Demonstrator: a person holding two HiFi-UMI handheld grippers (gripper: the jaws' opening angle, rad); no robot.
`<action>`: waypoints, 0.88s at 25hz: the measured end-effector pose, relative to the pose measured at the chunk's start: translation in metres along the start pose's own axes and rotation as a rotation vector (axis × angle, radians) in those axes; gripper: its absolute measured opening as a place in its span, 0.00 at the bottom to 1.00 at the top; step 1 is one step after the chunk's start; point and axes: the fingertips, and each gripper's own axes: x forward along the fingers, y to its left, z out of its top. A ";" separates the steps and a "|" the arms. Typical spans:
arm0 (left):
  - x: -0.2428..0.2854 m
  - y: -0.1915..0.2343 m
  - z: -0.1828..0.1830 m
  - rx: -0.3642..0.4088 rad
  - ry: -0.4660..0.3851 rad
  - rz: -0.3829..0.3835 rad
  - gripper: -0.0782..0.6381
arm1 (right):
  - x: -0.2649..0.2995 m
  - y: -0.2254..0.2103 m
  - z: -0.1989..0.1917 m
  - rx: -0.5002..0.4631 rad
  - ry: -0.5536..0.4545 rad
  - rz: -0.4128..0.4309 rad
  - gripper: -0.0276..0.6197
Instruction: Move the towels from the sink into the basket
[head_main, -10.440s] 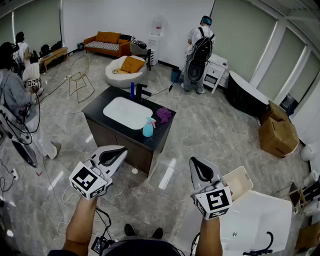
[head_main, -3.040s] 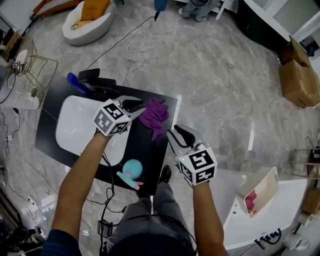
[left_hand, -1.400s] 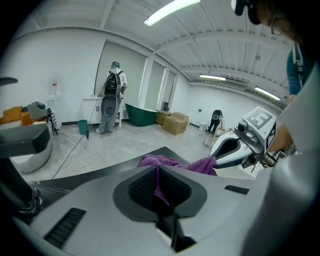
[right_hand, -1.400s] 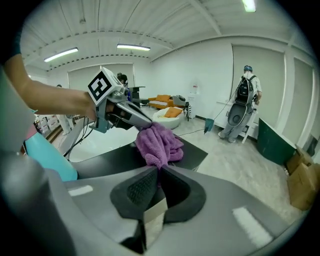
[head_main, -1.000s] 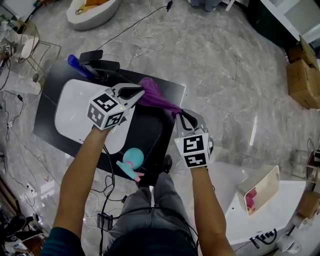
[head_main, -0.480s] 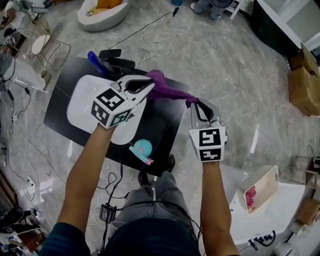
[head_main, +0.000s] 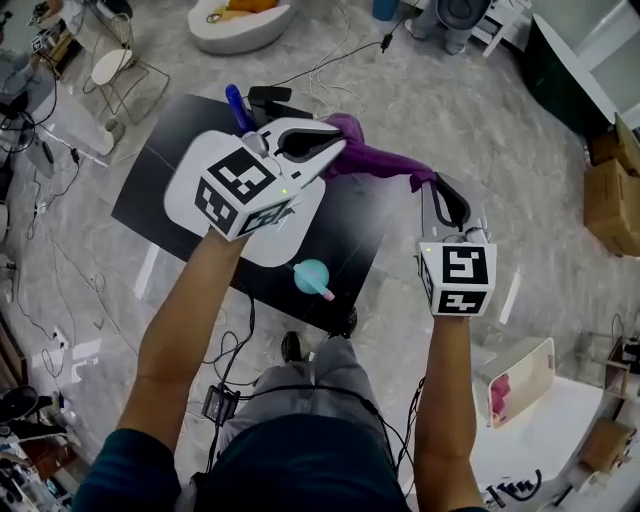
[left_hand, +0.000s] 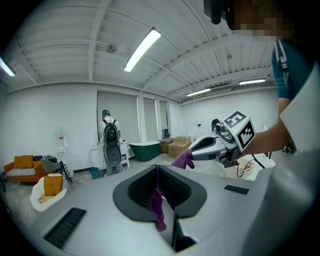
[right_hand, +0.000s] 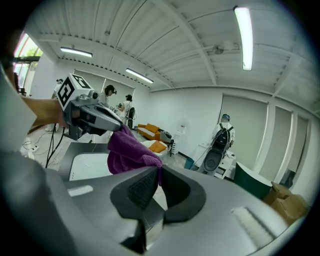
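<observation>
A purple towel (head_main: 375, 158) hangs stretched in the air between my two grippers, above the black counter (head_main: 345, 235). My left gripper (head_main: 340, 149) is shut on its left end, and a strip of purple towel (left_hand: 157, 205) shows pinched in its jaws. My right gripper (head_main: 432, 186) is shut on the other end, where the purple towel (right_hand: 127, 152) bunches just beyond the jaws. The white sink (head_main: 185, 175) lies under my left gripper. The cream basket (head_main: 520, 372) stands at the lower right on a white surface, with a pink towel (head_main: 497, 396) inside.
A teal spray bottle (head_main: 312, 277) lies on the counter's near side. A blue bottle (head_main: 237, 104) and a black tap (head_main: 270, 96) stand behind the sink. Cables trail over the floor, cardboard boxes (head_main: 612, 180) sit at the right, and a person (left_hand: 111, 142) stands far off.
Both grippers have risen together with the purple towel stretched between them, lifting it clear of the counter. The head view has shifted, so the counter sits further right.
</observation>
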 end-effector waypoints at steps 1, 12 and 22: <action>-0.007 0.000 0.008 0.010 -0.010 0.004 0.14 | -0.003 0.002 0.009 -0.006 -0.011 -0.003 0.09; -0.086 -0.010 0.090 0.106 -0.123 0.037 0.13 | -0.048 0.021 0.103 -0.067 -0.115 -0.030 0.09; -0.135 -0.070 0.131 0.198 -0.215 0.022 0.13 | -0.129 0.035 0.140 -0.107 -0.207 -0.089 0.09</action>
